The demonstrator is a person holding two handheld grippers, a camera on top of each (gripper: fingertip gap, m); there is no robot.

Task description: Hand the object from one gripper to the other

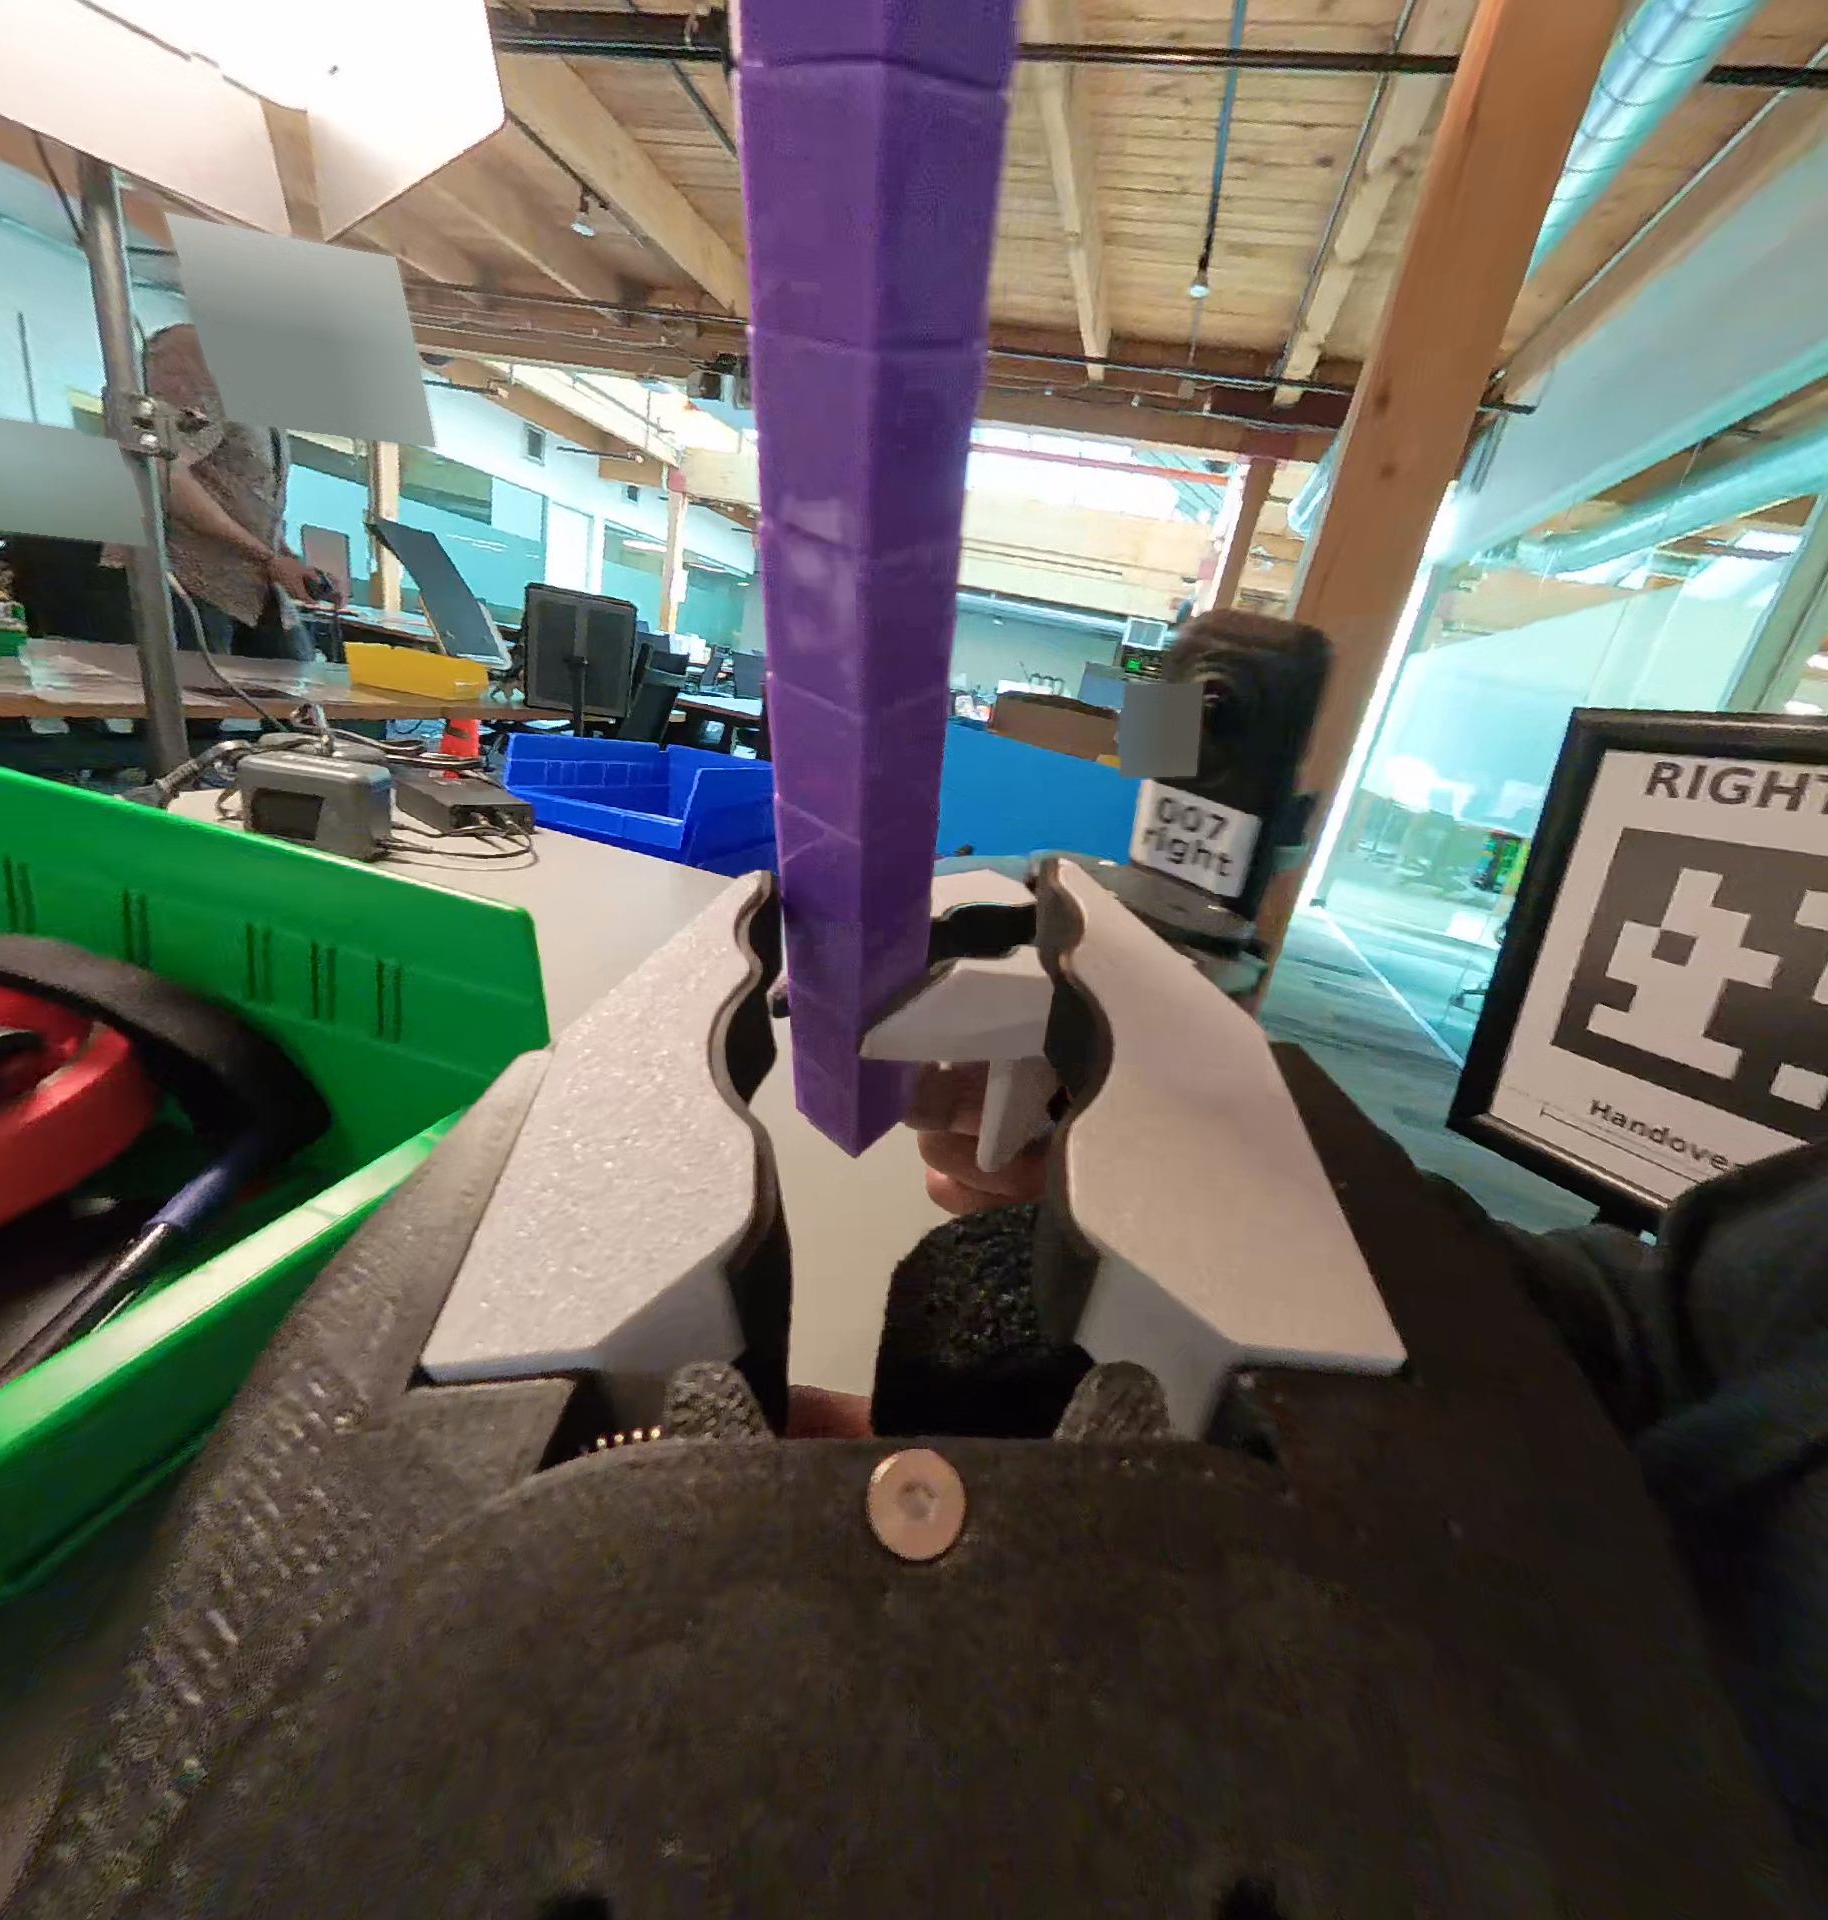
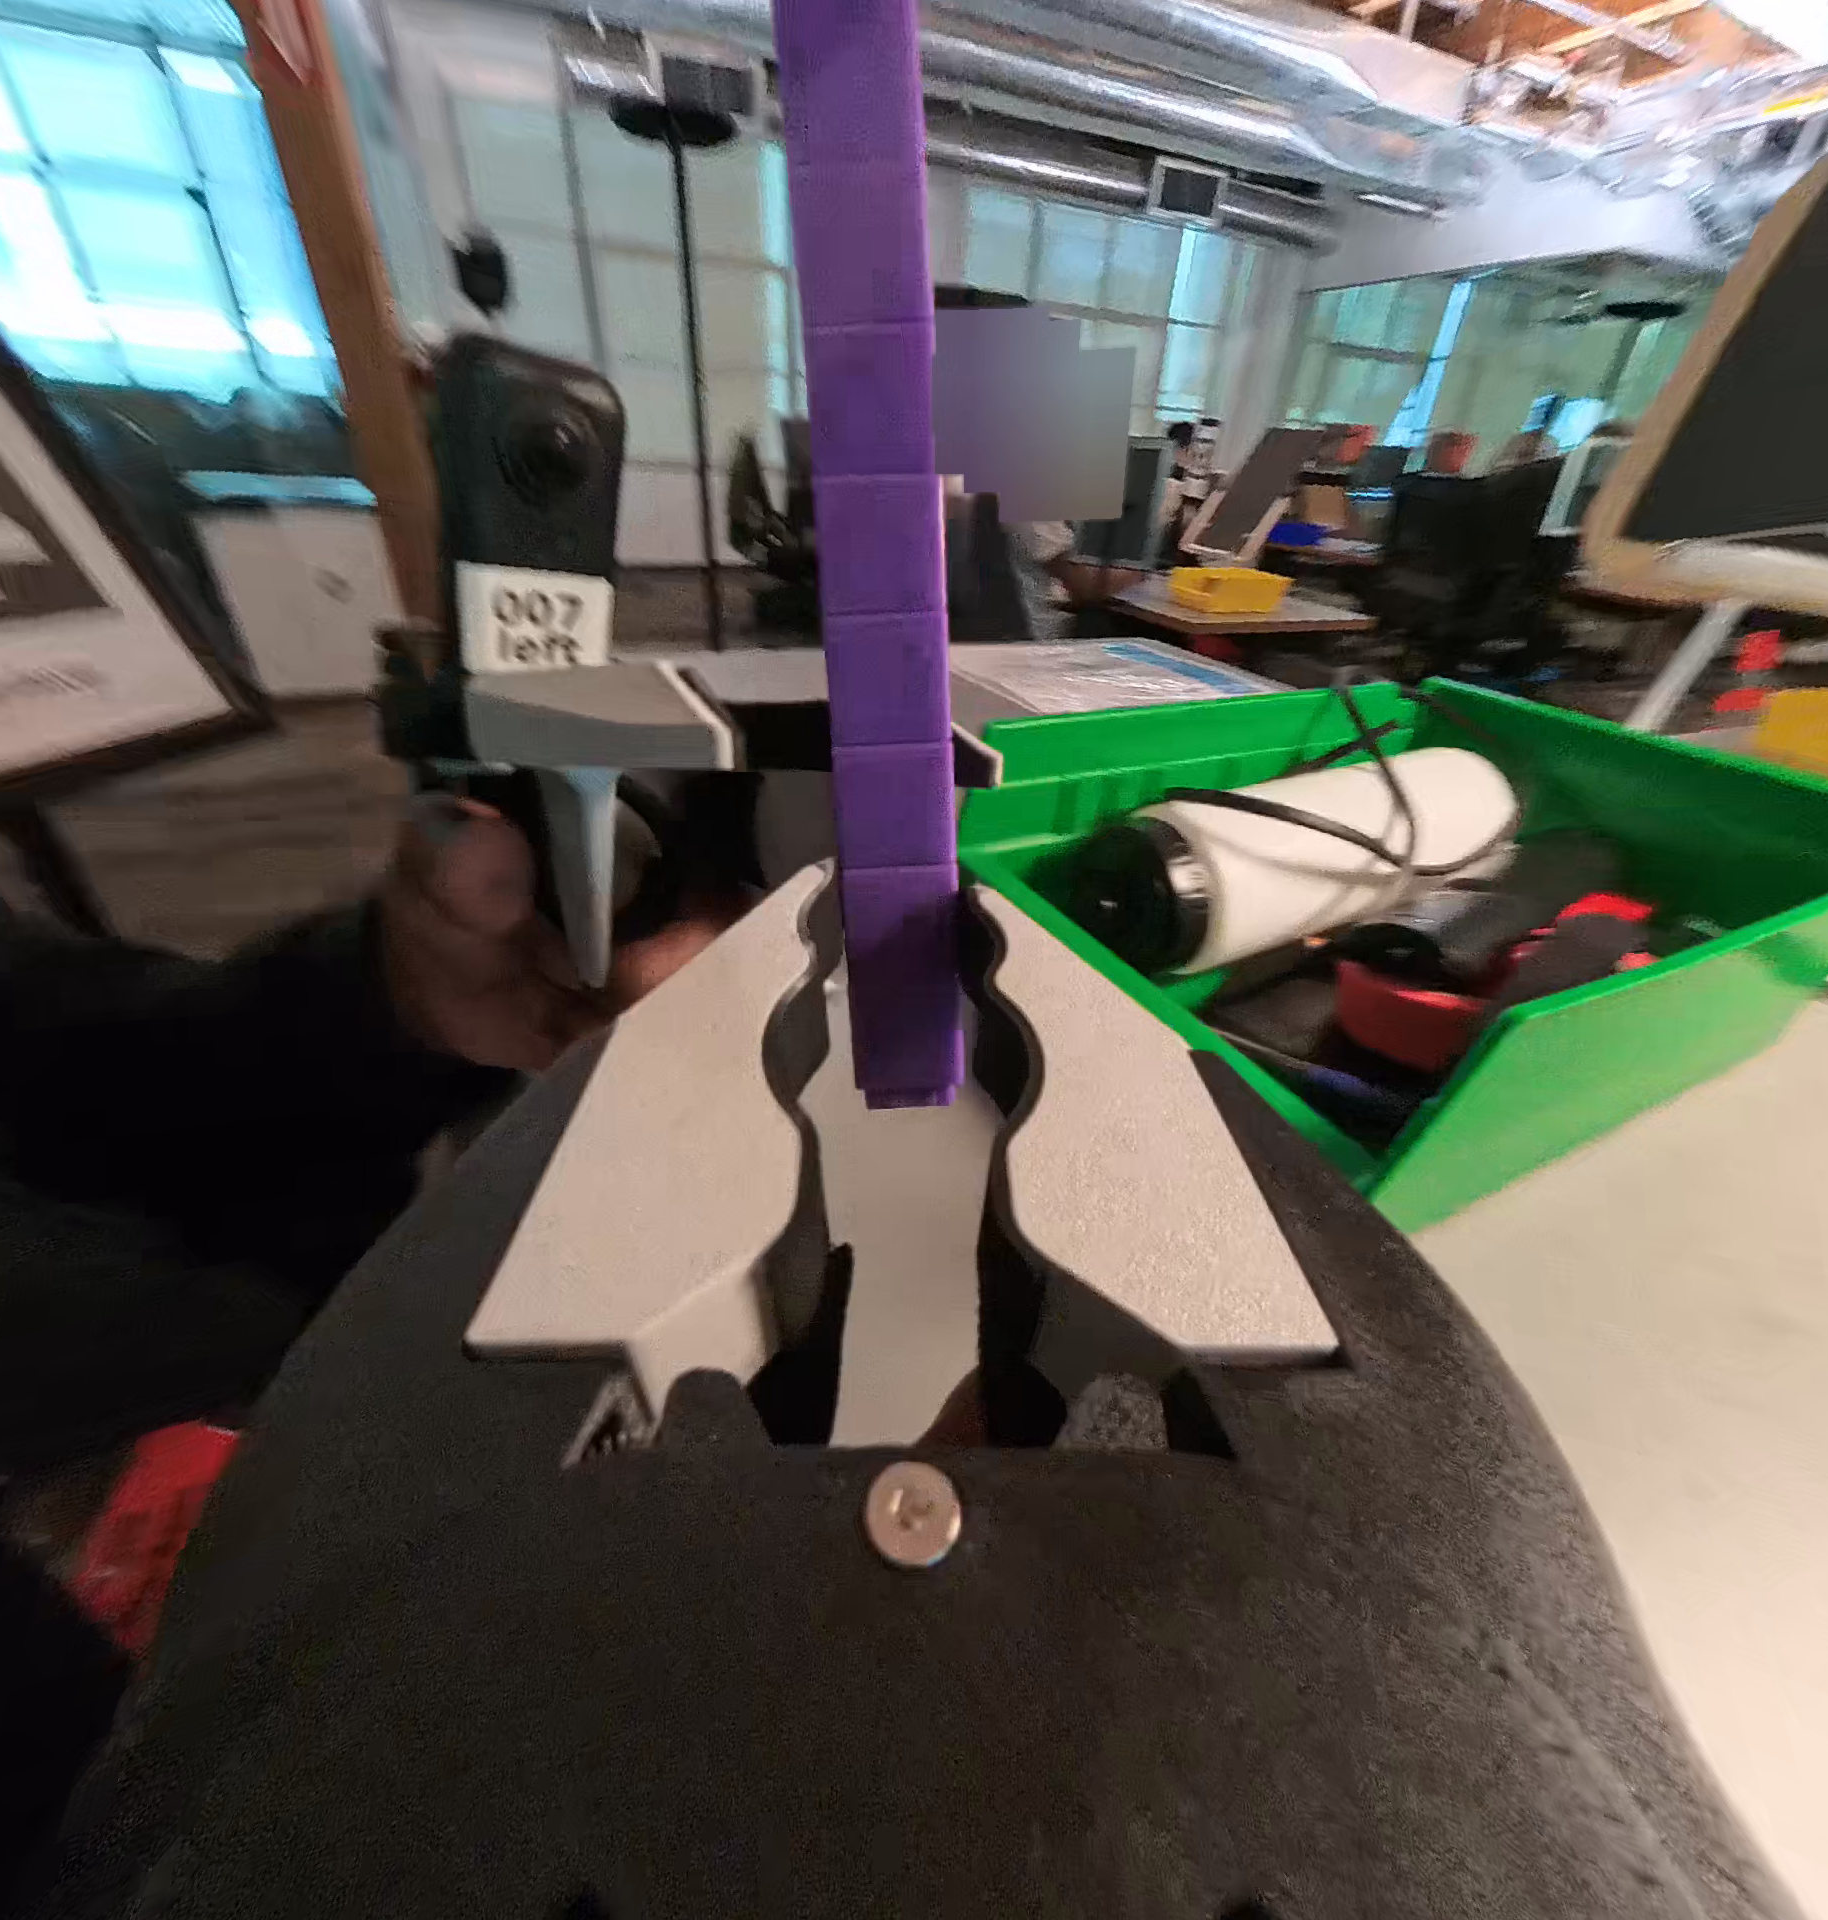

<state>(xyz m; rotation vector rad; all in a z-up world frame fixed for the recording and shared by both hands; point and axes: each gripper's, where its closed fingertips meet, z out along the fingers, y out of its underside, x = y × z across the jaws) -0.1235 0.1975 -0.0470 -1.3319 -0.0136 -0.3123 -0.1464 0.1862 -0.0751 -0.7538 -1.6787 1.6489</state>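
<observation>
- Purple bar of linked cubes [image 2: 879, 582], upright in mid-air, carried by nothing but the grippers, upper end running out of the top of both views.
- Lower end caught between the fingers of the right gripper [image 2: 899, 894]: pinched from both sides near the fingertips, dark pads pressed against the bottom cubes, the very end poking just past the grip toward the gripper's body.
- Flanked a little higher up by the left gripper [image 1: 905, 914], fingers only narrowly parted.
- Left gripper's left finger [image 1: 629, 1122] touching or just beside the bar, hard to tell which; right finger [image 1: 1180, 1122] standing clear of it across a visible gap.
- Slotted into that gap from the opposite side, one grey finger of the right gripper, laid against the bar's right face.
- From the right wrist view, left gripper's fingers crossing level just above the right gripper's tips, one reaching past the far side of the bar.
- Green bin [image 2: 1616, 1049] on the pale table [image 2: 1616, 1351] beside the exchange, holding a white cylinder [image 2: 1336, 852] with a black cable over it, plus red items.
- Framed black-and-white marker sign [image 1: 1512, 935] standing upright on the other side of the grippers.
</observation>
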